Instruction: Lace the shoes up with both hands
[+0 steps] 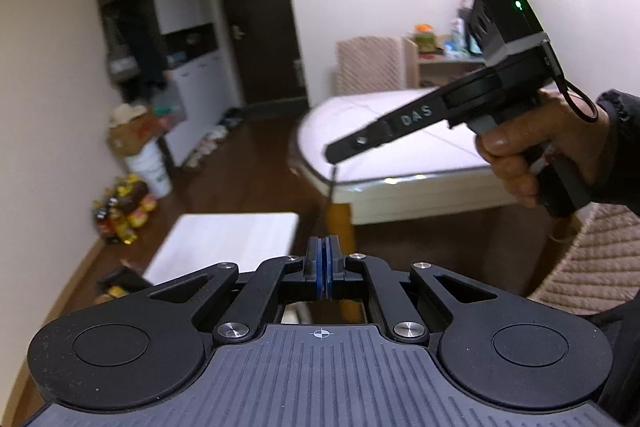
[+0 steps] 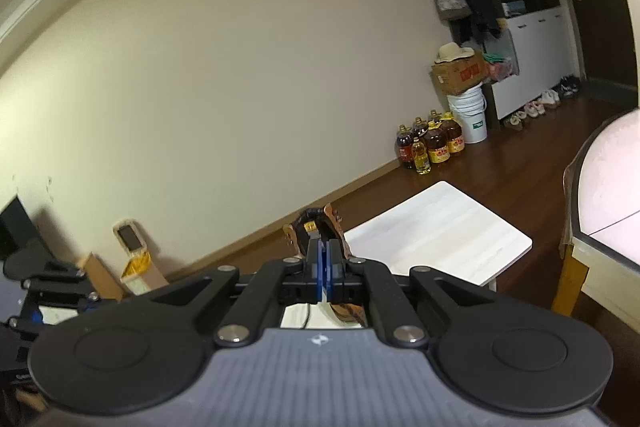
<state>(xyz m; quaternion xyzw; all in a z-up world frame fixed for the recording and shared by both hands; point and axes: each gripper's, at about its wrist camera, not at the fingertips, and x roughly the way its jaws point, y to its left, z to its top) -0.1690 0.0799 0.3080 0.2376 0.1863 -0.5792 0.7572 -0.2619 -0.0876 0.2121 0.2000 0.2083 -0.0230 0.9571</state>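
A: In the left wrist view, how does the left gripper point(image 1: 322, 241) stand?

B: Its blue pads are pressed together with nothing visible between them, above a low white table point(image 1: 224, 241). The right gripper point(image 1: 335, 150) crosses the upper right, held in a hand point(image 1: 528, 155) with a dark sleeve; white letters on its side read "DAS" (a green light glows on the black box on top). A thin dark lace point(image 1: 333, 183) hangs from its tip, so it is clamped on that.

A: And the right wrist view?

B: The right gripper point(image 2: 322, 247) shows its pads together. The brown shoe point(image 2: 318, 227) sits right behind the fingers, at the near end of the white table point(image 2: 440, 231). Oil bottles point(image 2: 434, 143) with yellow labels stand by the wall beside a white bucket point(image 2: 472, 117); the carton point(image 2: 460, 73) on it has red print too small to read.
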